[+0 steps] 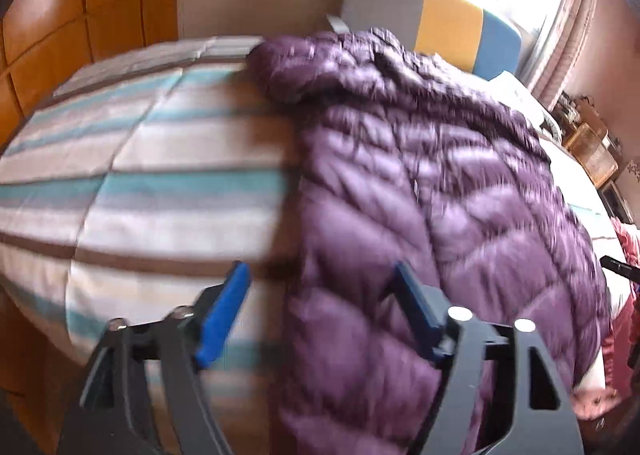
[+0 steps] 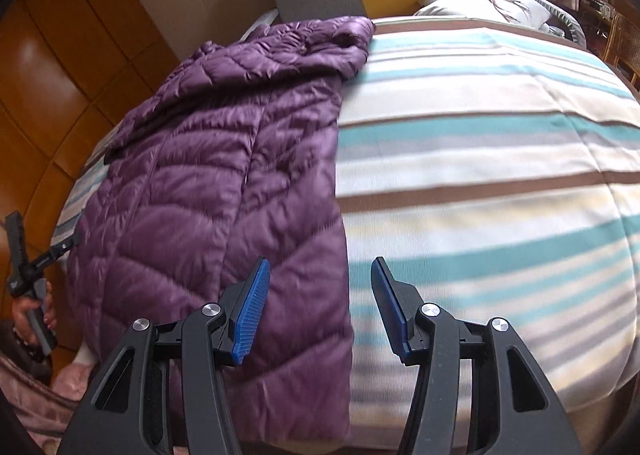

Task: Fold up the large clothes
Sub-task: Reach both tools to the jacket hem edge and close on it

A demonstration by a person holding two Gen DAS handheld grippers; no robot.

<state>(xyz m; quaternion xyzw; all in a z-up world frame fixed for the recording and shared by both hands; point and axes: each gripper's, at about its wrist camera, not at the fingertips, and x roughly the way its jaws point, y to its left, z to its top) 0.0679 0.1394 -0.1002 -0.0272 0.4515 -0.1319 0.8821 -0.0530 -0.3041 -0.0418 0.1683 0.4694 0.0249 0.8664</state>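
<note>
A purple quilted puffer jacket (image 1: 432, 191) lies lengthwise on a striped bed cover (image 1: 152, 183), folded into a long narrow strip with its hood toward the headboard. It also shows in the right wrist view (image 2: 216, 183). My left gripper (image 1: 320, 291) is open and empty, hovering above the jacket's left edge near the hem. My right gripper (image 2: 318, 287) is open and empty, hovering above the jacket's right edge near the hem. The left gripper (image 2: 24, 255) held in a hand shows at the left edge of the right wrist view.
The bed cover (image 2: 500, 175) spreads wide beside the jacket. A grey, yellow and blue headboard (image 1: 452, 19) and a white pillow (image 2: 488, 3) are at the far end. Wooden wardrobe doors (image 1: 80, 15) stand along one side. A wicker chair (image 1: 592, 151) stands by the window.
</note>
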